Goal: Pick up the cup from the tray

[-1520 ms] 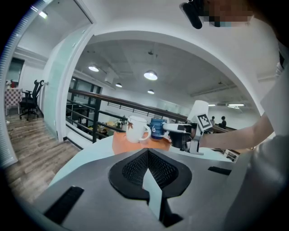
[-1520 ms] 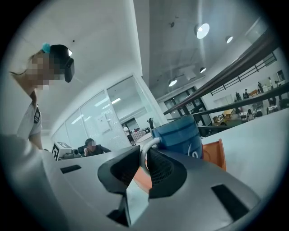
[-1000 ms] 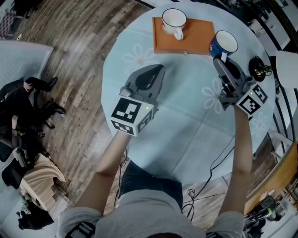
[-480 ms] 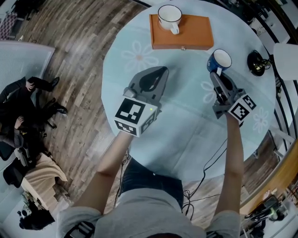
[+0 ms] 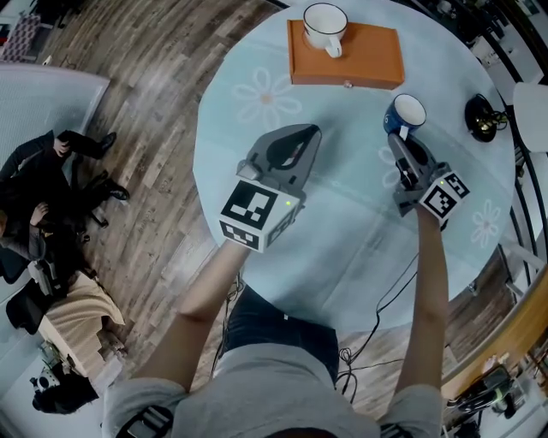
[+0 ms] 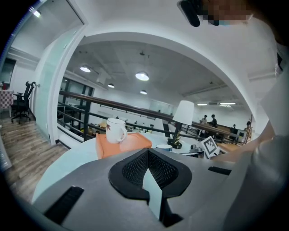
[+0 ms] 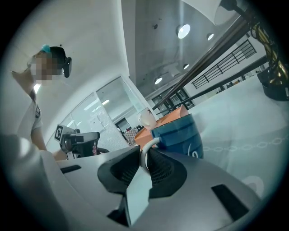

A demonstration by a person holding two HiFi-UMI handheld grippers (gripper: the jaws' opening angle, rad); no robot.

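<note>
Pale table [image 5: 342, 239]; right gripper [image 5: 397, 139] fingers grasp blue, white-lined cup [image 5: 408, 113] by handle; left gripper [image 5: 308, 133] fingers clenched.

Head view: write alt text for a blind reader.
The right gripper grips a blue cup by its handle at a round table. The left gripper is shut and empty; a white cup stands on an orange tray.

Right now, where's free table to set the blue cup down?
Free: table cloth between orange tray and left gripper, and the near strip by the person. Crowded: right edge, where right gripper holds the blue cup beside the black lamp base.
</note>
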